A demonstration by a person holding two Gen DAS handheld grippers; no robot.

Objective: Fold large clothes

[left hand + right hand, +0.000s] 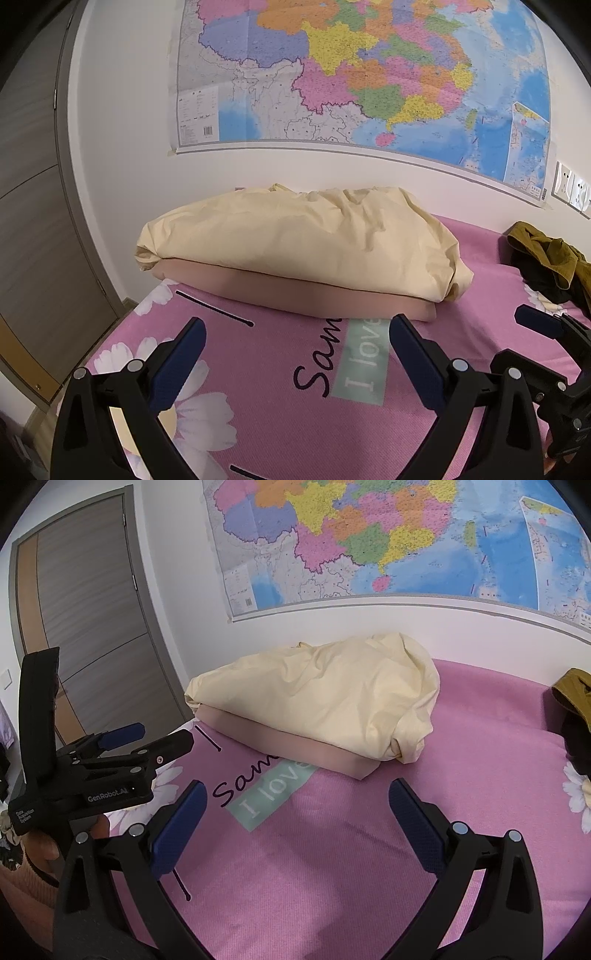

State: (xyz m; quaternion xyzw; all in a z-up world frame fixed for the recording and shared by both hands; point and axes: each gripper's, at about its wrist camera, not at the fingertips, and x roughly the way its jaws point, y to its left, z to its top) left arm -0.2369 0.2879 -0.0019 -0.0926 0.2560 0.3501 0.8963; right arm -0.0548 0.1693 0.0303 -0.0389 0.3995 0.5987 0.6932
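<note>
A crumpled pile of clothes, mustard over black, (550,262) lies on the pink bed at the far right; only its edge shows in the right wrist view (574,698). My left gripper (297,332) is open and empty, held above the pink bedsheet (295,406) in front of the pillows. My right gripper (297,794) is open and empty over the sheet (332,867). The left gripper also shows at the left of the right wrist view (162,736), jaws apart. The right gripper's blue fingertip (535,317) shows at the right of the left wrist view.
A cream pillow (295,240) lies on a tan pillow (314,295) at the bed's head, against the white wall. A large map (369,74) hangs above. A grey door (92,609) stands to the left. Wall sockets (570,184) are at the right.
</note>
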